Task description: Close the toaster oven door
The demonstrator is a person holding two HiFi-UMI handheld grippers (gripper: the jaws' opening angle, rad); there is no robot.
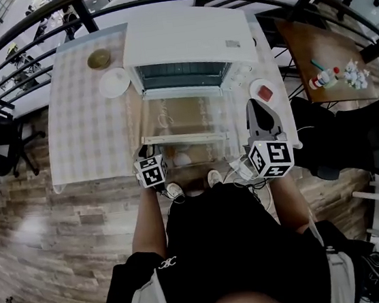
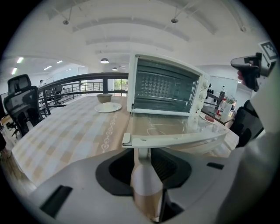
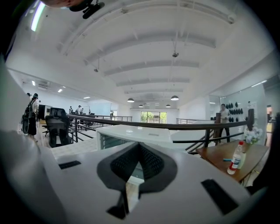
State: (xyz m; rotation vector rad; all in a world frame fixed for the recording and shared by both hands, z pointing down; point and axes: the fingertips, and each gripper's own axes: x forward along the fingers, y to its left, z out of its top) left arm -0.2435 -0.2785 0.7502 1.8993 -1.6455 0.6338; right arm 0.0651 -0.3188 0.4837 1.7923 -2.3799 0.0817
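Table carries the toaster oven, whose door lies dropped flat toward the person. Its handle runs crosswise right at the left gripper, jaws spread loose around the handle's post; the right gripper, clenched empty, hangs higher, farther off.

White toaster oven on a beige-and-white checked tablecloth.
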